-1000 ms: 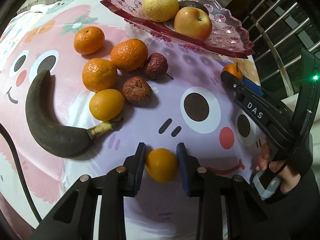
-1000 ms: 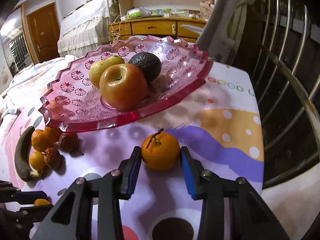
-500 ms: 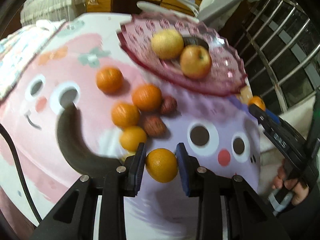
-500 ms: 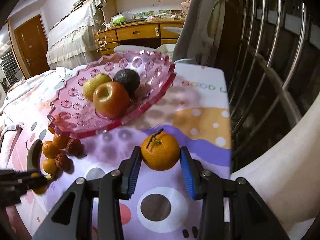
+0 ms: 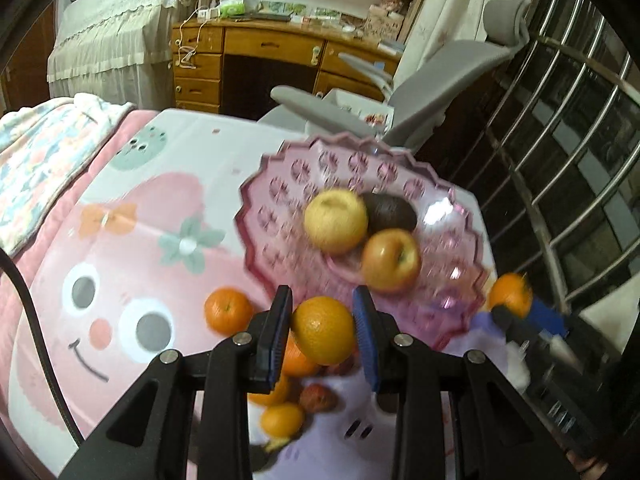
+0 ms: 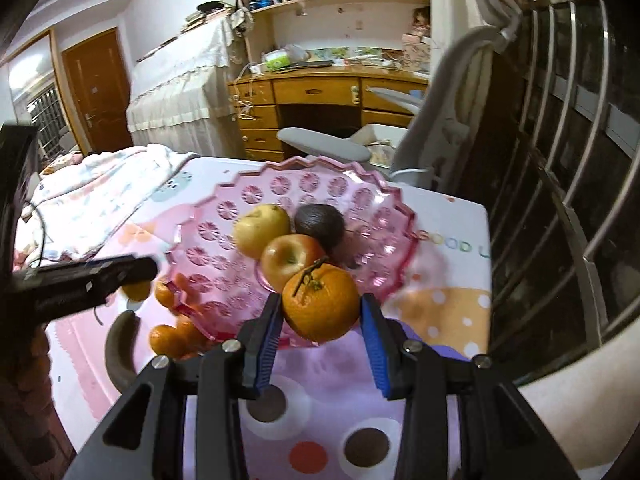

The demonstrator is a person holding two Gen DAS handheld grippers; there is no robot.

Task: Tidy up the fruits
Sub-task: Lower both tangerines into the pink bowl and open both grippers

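Observation:
My left gripper (image 5: 323, 330) is shut on a smooth orange (image 5: 323, 330) and holds it above the table, near the pink glass plate (image 5: 280, 200). My right gripper (image 6: 320, 307) is shut on a stemmed orange (image 6: 320, 307) at the plate's near rim (image 6: 192, 240); it also shows in the left wrist view (image 5: 510, 294). The plate holds a yellow pear (image 5: 335, 222), a red apple (image 5: 391, 260) and a dark avocado (image 5: 390, 212). Several loose oranges (image 5: 228, 310) and a dark banana (image 6: 120, 352) lie on the cloth left of the plate.
A grey office chair (image 5: 440, 80) stands behind the table. A steel railing (image 6: 560, 200) runs along the right side. A folded blanket (image 5: 36, 160) lies at the far left. A wooden desk (image 5: 260, 52) is in the background.
Both grippers have lifted their oranges off the cloth and moved towards the plate. The loose fruit now lies below and behind the left gripper's fingers.

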